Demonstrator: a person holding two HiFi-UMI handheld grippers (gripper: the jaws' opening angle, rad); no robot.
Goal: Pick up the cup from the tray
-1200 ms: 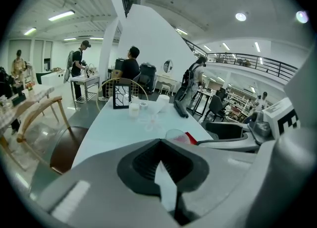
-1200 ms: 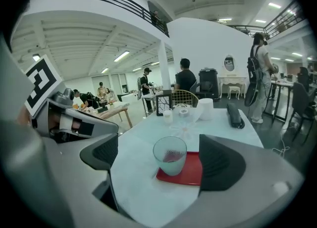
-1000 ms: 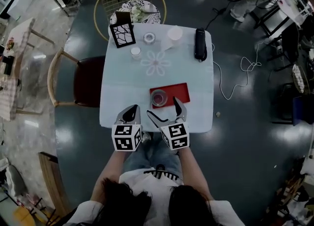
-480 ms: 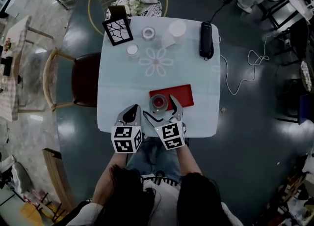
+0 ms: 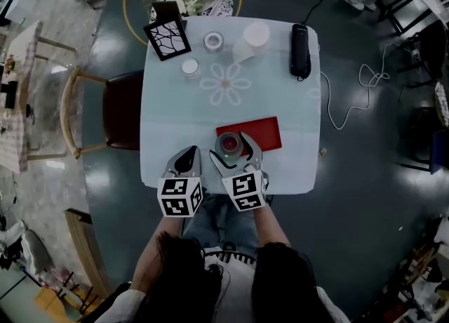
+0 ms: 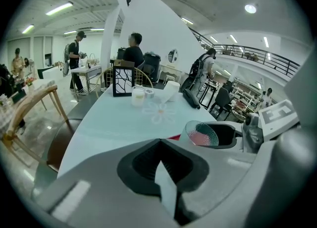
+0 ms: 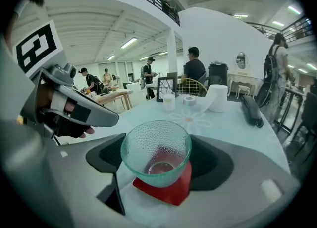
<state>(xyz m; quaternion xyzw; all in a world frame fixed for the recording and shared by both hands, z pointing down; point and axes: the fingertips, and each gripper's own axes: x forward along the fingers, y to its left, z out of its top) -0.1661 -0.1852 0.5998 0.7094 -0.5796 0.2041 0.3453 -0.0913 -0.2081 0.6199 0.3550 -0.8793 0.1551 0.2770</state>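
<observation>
A: Right, your cup stands upright on the near left end of the red tray, close to the near edge of the bench.

B: And your right tongs are spread, with the cup between the two jaws, one on its left and one on its right. Whether the pads already touch the glass, I can't tell.

A: Your left tongs are pressed together on nothing, just left of the right ones, at the bench's near edge. From them the cup lies to the right and a little farther off.

B: So your right hand is the one for this. The cup has no long axis to line up with: it's round, and wider at the rim than at the base.

A: That taper is what I'd watch. If you close high on the bowl, the glass may slip down out of the jaws, I'd guess.

B: Close evenly from both sides, then lift straight up off the tray. Nothing crowds you there: the handset and the frame are well apart, at the far end.
</observation>
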